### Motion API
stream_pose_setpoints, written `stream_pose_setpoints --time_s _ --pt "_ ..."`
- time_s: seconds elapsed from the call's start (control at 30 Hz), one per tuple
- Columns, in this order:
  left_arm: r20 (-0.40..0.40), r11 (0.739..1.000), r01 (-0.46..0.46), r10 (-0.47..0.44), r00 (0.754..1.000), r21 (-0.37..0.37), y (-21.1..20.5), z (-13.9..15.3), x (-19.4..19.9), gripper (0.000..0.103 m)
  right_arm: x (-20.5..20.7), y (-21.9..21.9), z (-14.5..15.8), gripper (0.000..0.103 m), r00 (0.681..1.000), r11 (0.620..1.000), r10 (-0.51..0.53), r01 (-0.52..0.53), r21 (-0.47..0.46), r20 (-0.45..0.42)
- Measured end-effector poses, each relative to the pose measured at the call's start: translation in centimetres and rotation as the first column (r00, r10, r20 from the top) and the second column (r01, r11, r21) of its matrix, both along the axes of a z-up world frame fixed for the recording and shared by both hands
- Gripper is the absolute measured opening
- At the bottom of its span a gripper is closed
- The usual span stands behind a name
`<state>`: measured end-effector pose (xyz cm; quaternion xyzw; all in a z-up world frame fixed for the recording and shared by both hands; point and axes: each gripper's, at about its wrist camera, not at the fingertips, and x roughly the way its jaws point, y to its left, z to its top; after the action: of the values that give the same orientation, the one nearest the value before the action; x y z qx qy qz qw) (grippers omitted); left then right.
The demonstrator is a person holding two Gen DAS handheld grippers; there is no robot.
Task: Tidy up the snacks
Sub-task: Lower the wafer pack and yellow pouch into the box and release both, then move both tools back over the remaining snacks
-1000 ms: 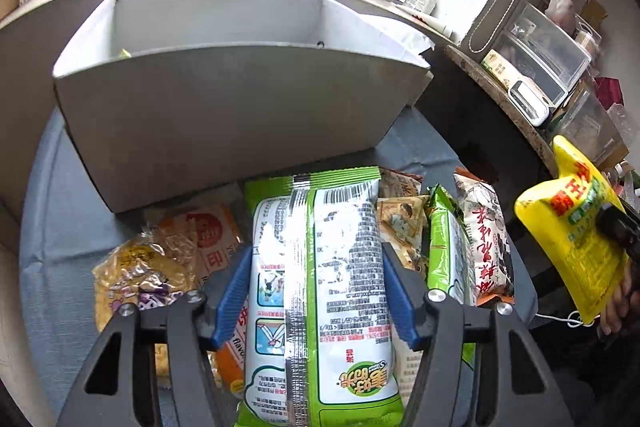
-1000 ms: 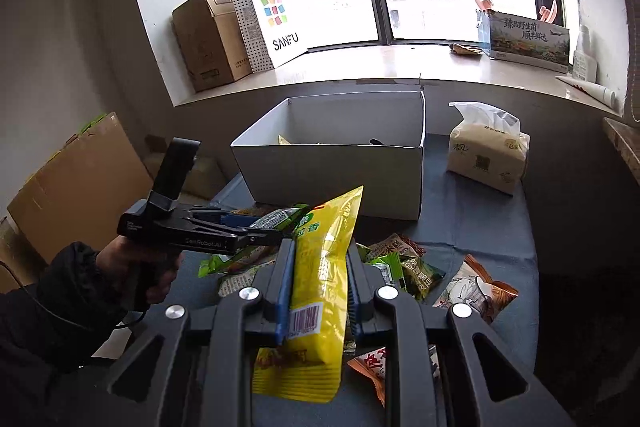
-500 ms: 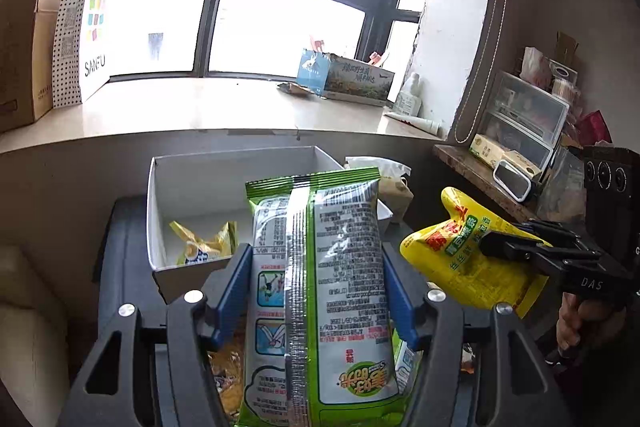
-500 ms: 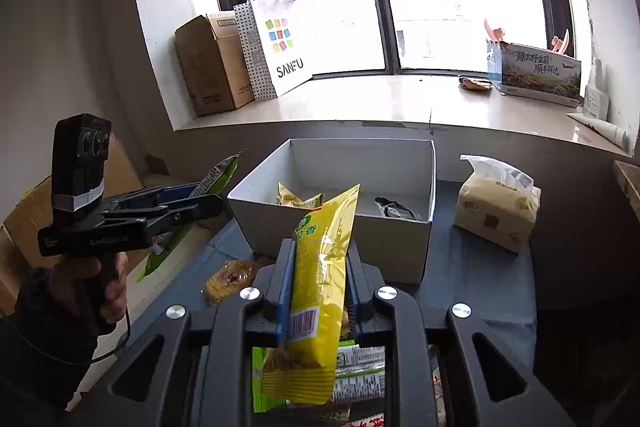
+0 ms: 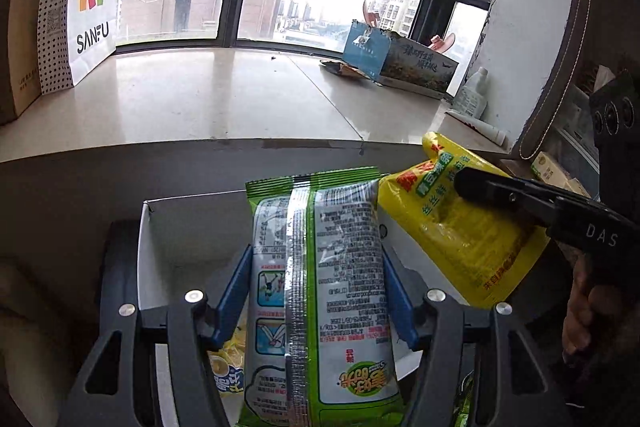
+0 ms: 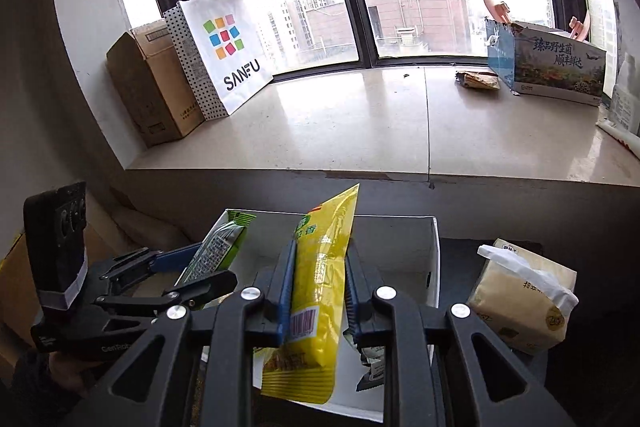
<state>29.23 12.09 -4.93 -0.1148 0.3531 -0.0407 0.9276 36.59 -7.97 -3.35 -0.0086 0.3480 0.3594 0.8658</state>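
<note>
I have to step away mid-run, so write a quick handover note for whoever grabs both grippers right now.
Left gripper: shut on the green-and-white snack pack, held above the white box.
Right gripper: shut on the yellow snack bag, also over the box.
Done: a yellow packet already lies inside the box.
Left: release both packs into the box. Whether more snacks remain outside it is not visible.

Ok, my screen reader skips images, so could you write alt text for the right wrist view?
The right gripper clamps a yellow snack bag above an open white box, while the left gripper holds a green snack bag beside it. A tissue pack sits right of the box.
</note>
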Motion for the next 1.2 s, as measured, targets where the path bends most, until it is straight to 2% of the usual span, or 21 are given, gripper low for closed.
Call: stream_pose_setpoints --time_s 0.1,0.17,0.2,0.23,0.27,0.3,0.43,0.7,0.97,1.1,1.2 --pt "-0.023 1.000 -0.011 0.011 1.000 0.009 0.0 -0.9 1.4 0.067 1.8 1.1 -1.2 0.023 1.000 0.999 -0.002 0.001 -0.037 -0.012" --pt "-0.052 0.999 -0.032 0.032 0.998 -0.006 0.6 -1.5 2.3 0.072 2.6 1.4 -1.7 0.024 0.999 0.998 -0.038 0.037 -0.045 -0.005" --pt "-0.069 0.999 -0.045 0.043 0.997 -0.016 0.9 -1.9 2.7 0.076 2.9 1.4 -1.8 0.030 0.998 0.997 -0.061 0.061 -0.045 -0.004" --pt "-0.083 0.998 -0.058 0.056 0.995 -0.017 1.2 -2.2 2.9 0.092 3.4 1.2 -1.9 0.040 0.996 0.996 -0.084 0.084 -0.038 -0.012" --pt "-0.092 0.997 -0.071 0.070 0.993 -0.006 1.4 -2.5 3.0 0.103 3.8 1.1 -2.1 0.083 0.995 0.995 -0.093 0.092 -0.030 -0.033" --pt "-0.092 0.997 -0.076 0.077 0.993 0.011 1.4 -2.6 2.9 0.103 4.0 1.1 -2.3 0.103 0.994 0.994 -0.100 0.098 -0.039 -0.051" --pt "-0.106 0.997 -0.063 0.066 0.992 0.035 1.2 -3.1 2.3 0.103 3.3 1.2 -2.5 0.103 0.995 0.992 -0.093 0.091 -0.084 -0.020" --pt "-0.060 0.998 -0.049 0.052 0.997 0.041 0.3 -1.8 -0.7 0.103 0.1 -0.4 -0.8 0.103 0.998 0.998 -0.068 0.068 -0.004 -0.001" --pt "0.058 0.994 -0.001 -0.006 0.998 0.108 -1.9 2.0 -7.6 0.103 -6.1 -4.1 2.2 0.103 0.998 0.992 0.009 -0.017 0.124 0.068" --pt "0.125 0.980 0.049 -0.073 0.989 0.191 -4.0 3.3 -11.7 0.103 -10.3 -6.7 2.8 0.103 0.992 0.982 -0.007 -0.017 0.186 0.128" --pt "0.136 0.981 0.093 -0.116 0.984 0.168 -4.9 3.3 -14.5 0.103 -13.9 -8.3 2.7 0.103 0.983 0.984 0.000 -0.032 0.175 0.183"
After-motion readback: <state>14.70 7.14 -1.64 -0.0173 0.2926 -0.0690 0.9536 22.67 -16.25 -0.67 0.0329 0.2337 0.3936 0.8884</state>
